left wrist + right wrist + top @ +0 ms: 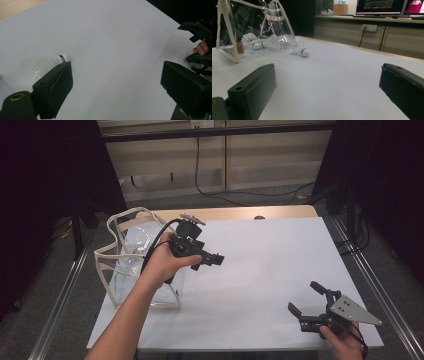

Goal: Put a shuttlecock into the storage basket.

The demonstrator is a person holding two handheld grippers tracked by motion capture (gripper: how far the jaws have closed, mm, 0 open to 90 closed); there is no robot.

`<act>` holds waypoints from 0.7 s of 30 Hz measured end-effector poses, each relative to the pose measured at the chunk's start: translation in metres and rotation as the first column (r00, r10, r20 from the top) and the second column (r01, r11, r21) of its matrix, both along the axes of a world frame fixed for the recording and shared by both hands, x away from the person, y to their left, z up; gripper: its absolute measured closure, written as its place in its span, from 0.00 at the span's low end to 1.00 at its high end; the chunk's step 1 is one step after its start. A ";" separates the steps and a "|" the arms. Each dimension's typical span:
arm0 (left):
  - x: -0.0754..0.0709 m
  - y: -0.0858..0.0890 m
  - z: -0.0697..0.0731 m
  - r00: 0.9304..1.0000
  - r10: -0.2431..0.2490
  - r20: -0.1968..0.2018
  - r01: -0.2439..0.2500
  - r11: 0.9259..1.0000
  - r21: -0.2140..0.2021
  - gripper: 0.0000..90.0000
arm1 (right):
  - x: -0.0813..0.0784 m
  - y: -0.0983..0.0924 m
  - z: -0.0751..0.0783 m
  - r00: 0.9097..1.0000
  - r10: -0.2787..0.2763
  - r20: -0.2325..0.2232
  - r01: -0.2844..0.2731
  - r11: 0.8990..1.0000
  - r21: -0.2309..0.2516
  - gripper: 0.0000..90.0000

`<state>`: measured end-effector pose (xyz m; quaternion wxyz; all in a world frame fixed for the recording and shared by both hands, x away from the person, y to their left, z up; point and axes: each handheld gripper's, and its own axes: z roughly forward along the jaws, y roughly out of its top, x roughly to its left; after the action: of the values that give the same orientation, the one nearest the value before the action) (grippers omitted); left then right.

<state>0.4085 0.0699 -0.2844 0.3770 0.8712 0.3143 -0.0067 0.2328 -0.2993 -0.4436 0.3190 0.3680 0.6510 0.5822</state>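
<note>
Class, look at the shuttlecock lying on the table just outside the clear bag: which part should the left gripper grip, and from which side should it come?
Probably the feather skirt just behind the cork. The shuttlecock lies on its side, its cork pointing away from the clear bag, so the open left gripper should likely come down from above, one jaw either side. The round cork looks apt to slip.

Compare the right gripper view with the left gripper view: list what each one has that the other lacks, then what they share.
Right gripper view: a clear bag with cream trim lying on the table, two shuttlecocks inside it, and lit monitors on a counter behind.

Left gripper view: the right hand-held gripper, jaws apart, with a person's fingers on it.

Shared: the white table surface, a blue-banded shuttlecock lying on it outside the bag, probably the same one, and a pair of open black jaws in the foreground.
</note>
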 end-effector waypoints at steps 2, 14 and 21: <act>0.000 -0.001 -0.002 1.000 0.000 0.001 0.000 1.000 0.002 0.12 | 0.000 0.000 0.000 1.000 0.000 0.000 0.000 1.000 -0.001 0.01; 0.001 -0.007 -0.022 1.000 0.025 -0.004 -0.025 1.000 0.009 0.11 | 0.000 0.000 0.000 1.000 0.003 0.000 -0.003 1.000 0.000 0.01; 0.002 -0.010 -0.031 0.999 0.051 0.005 -0.051 0.999 0.016 0.11 | 0.000 0.000 0.000 1.000 0.003 0.000 -0.003 1.000 -0.001 0.01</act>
<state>0.4108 0.0603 -0.3157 0.3707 0.8660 0.3356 0.0074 0.2328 -0.2991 -0.4436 0.3183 0.3670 0.6518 0.5824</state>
